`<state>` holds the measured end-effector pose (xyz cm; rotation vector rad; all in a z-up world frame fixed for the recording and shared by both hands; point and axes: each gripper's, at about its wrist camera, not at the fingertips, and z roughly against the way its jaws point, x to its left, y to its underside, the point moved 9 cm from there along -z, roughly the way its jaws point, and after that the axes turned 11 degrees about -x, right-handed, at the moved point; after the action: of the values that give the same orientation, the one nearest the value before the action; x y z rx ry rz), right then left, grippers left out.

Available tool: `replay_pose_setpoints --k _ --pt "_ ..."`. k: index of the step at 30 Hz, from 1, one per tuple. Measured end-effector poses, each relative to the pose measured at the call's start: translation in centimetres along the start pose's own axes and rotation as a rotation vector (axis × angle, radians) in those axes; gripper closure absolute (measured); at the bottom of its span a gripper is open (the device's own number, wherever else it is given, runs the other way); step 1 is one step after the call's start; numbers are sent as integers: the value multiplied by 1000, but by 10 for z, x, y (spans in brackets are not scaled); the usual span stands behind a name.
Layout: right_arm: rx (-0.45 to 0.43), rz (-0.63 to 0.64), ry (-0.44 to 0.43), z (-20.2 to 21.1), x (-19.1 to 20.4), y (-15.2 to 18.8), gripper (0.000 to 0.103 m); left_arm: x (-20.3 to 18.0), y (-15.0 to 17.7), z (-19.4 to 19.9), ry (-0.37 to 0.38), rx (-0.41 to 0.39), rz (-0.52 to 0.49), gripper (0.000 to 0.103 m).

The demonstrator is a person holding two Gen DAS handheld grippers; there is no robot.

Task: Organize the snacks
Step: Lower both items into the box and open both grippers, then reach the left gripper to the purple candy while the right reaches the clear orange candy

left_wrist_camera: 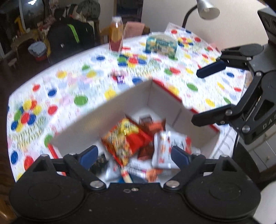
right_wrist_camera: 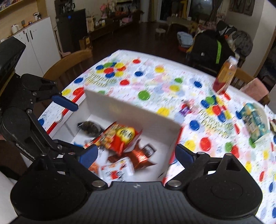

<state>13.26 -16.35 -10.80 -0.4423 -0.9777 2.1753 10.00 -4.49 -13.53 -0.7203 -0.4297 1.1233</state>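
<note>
The white box (left_wrist_camera: 162,101) with red outer trim sits open on the table, directly ahead of and below both pairs of jaws. It holds a loose pile of snack packets. A large red-and-yellow bag (left_wrist_camera: 124,137) lies tilted on top, near the middle of the left gripper's jaw gap. A white packet with red print (left_wrist_camera: 165,149) rests just inside that gripper's right finger. Dark brown and orange wrappers (left_wrist_camera: 150,125) lie beyond the red-and-yellow bag, toward the far corner of the box. In the right wrist view, a dark striped item (right_wrist_camera: 89,127) sits alone at the far left end of the box; motion blur prevents identification.

The left gripper (left_wrist_camera: 134,155) hangs over the near edge of the box with its jaws apart and nothing between the blue pads. The right gripper (right_wrist_camera: 136,153) is also above the box, jaws apart and empty; in the left wrist view it appears to the right of the left jaws, over the box's red-trimmed rim.

Beyond the jaws, outside the box, a small purple packet (left_wrist_camera: 120,79) lies on the dotted tablecloth (left_wrist_camera: 77,82). Farther out stand a blue-green snack box (left_wrist_camera: 161,45) and a bottle of orange drink (left_wrist_camera: 116,34) near the far table edge. A lamp (left_wrist_camera: 207,8) stands past the table.
</note>
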Motion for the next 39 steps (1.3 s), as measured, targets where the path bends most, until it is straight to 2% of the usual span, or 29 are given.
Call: replay_pose_setpoints --k 8,13,18,22,27,33,39 --pt "-54 -9 44 -5 -68 -25 6 4 -64 -25 -51 -85 37 1" --pt "-56 -21 67 -20 -113 -37 6 15 -95 -53 -117 -92 92 1" --pt "-53 -88 59 -46 -161 -52 6 31 -116 -88 -171 -76 155 1" --pt "-19 -153 47 -76 -197 -59 6 39 -128 -118 -196 -52 174 1" --pt "27 -217 23 -118 -228 -60 6 39 -137 -156 -228 -25 147 1" --pt "118 -243 -28 -173 -240 -52 6 40 -136 -199 -234 18 129 2" --pt "191 -303 -63 -221 -247 -45 7 45 -133 -234 -225 74 126 10"
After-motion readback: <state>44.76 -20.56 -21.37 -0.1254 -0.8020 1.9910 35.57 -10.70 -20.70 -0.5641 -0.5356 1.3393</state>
